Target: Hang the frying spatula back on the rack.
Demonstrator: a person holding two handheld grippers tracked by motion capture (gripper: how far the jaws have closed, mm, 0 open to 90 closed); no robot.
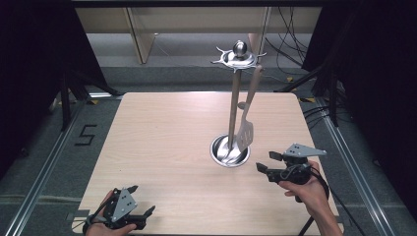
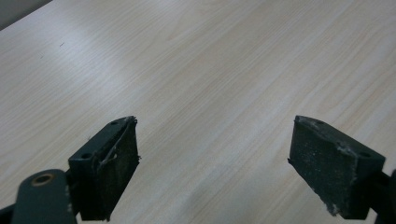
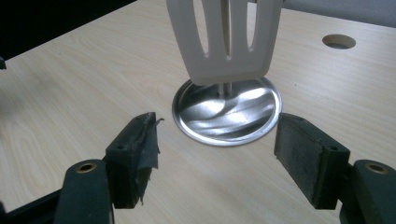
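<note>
Cut-offs and unclear bits, all three views

In the right gripper view we see the slotted spatula [image 3: 224, 42] cut by the top edge, handle out of frame; the stand's pole [image 3: 226, 88] is mostly behind the blade. In the high view the left hand [image 1: 110, 227] and left gripper [image 1: 147, 214] are clipped by the bottom edge, and we can't tell how the spatula [image 1: 246, 132] hooks onto the stand's top ring [image 1: 239, 58], too small. In the left gripper view the fingers [image 2: 105, 172] run off the bottom edge over the counter [image 2: 210, 70].
</note>
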